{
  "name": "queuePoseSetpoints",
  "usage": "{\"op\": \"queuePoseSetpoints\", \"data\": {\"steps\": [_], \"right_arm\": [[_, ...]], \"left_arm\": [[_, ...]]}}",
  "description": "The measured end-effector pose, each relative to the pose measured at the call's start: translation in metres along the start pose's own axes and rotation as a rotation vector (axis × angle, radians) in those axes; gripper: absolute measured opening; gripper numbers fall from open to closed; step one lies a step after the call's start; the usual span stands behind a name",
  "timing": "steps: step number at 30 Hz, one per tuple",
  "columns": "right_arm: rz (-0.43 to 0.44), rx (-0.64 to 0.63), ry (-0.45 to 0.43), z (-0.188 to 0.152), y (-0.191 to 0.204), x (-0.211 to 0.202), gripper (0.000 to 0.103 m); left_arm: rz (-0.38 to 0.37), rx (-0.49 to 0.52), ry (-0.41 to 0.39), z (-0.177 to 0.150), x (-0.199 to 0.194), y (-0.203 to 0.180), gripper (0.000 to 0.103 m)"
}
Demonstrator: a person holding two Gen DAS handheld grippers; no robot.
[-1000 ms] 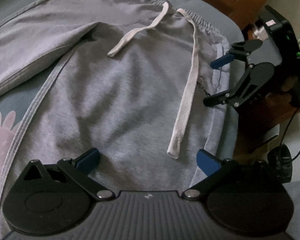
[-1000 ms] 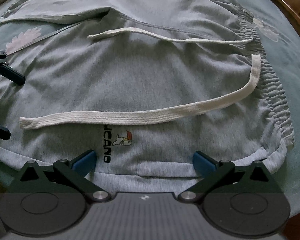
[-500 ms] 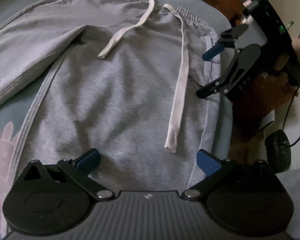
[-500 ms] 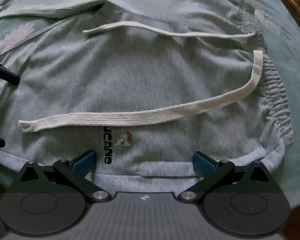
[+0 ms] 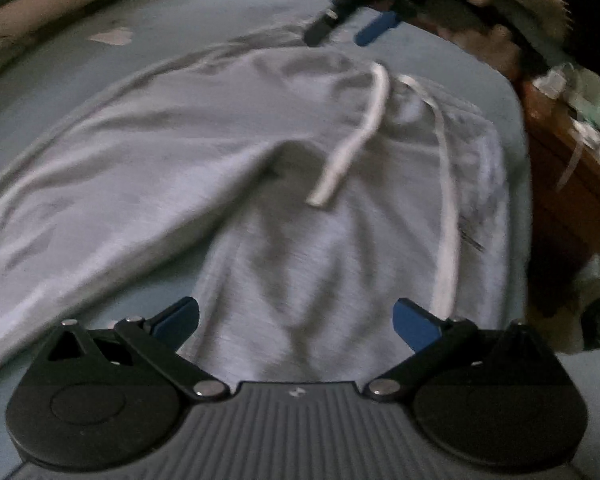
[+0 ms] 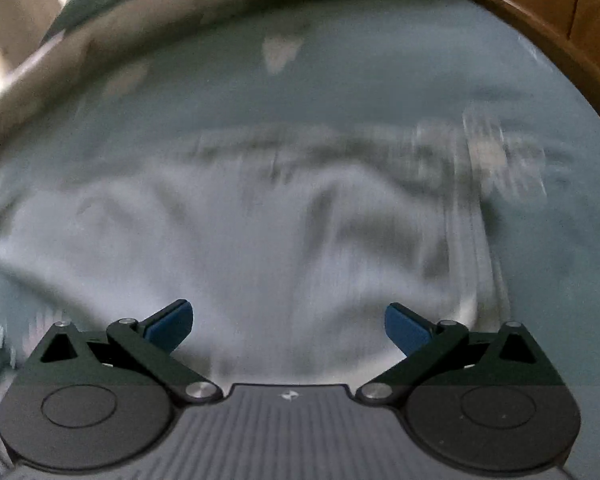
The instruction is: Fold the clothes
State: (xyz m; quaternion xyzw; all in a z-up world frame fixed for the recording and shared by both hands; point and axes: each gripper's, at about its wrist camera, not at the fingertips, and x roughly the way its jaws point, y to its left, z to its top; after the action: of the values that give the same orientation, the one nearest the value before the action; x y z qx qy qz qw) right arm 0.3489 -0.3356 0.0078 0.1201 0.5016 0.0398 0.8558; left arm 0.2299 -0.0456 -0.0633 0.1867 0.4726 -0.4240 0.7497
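Left wrist view shows grey sweatpants [image 5: 260, 168] spread flat on a bed [image 5: 60, 80] covered in a blue sheet, waistband toward the far right corner near the wooden bed frame [image 5: 560, 152], one leg running off toward the left edge. Two white drawstrings [image 5: 352, 136] lie loose across the front of the pants. The left gripper [image 5: 296, 318] hangs over the near leg with its jaws spread wide and nothing between them. The right gripper [image 5: 352, 26] appears at the far edge beyond the waistband, and its own view, badly blurred, shows its jaws [image 6: 288, 322] equally spread and empty above the grey cloth.

No fold is visible in the pants; both legs lie apart in a shallow V. Judging by this, the work sits at the stage of taking hold for a lengthwise fold, laying one leg over the other. That would call for each gripper to come down on an outer edge, one at the waistband and one lower on the leg, pinching only one side's layers, and keeping the drawstrings from trailing out.
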Motion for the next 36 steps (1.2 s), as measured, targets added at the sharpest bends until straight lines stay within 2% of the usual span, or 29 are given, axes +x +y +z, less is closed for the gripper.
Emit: {"op": "queuePoseSetpoints", "data": {"steps": [5,9,12,16,19,21,26,28,32,36], "right_arm": [[0.061,0.163,0.025,0.056,-0.046,0.054,0.103],[0.108,0.299,0.013,0.064,-0.072,0.084,0.103],[0.071,0.301,0.017,0.065,-0.08,0.107,0.103],[0.034,0.252,-0.056,0.08,-0.086,0.115,0.103],[0.044,0.316,-0.041,0.09,-0.096,0.122,0.103],[0.044,0.308,-0.008,0.094,-0.092,0.121,0.103],[0.098,0.228,0.042,0.097,-0.053,0.111,0.103],[0.103,0.149,0.071,0.1,-0.025,0.119,0.103],[-0.013,-0.09,0.073,0.104,0.032,0.148,0.103],[-0.158,-0.181,0.046,0.109,0.042,0.177,0.103]], "left_arm": [[0.055,-0.081,-0.01,0.009,0.003,0.015,0.102],[0.066,-0.139,-0.007,0.015,0.013,0.024,0.102],[0.068,-0.182,-0.002,0.018,0.022,0.029,0.102],[0.058,-0.204,-0.001,0.026,0.03,0.033,0.102],[0.059,-0.204,0.005,0.032,0.035,0.037,0.102],[0.07,-0.2,0.0,0.035,0.034,0.039,0.102],[0.076,-0.193,-0.022,0.043,0.034,0.044,0.102],[0.085,-0.188,-0.028,0.042,0.033,0.044,0.102],[0.103,-0.178,-0.04,0.039,0.032,0.045,0.102],[0.125,-0.178,-0.046,0.029,0.027,0.046,0.102]]}}
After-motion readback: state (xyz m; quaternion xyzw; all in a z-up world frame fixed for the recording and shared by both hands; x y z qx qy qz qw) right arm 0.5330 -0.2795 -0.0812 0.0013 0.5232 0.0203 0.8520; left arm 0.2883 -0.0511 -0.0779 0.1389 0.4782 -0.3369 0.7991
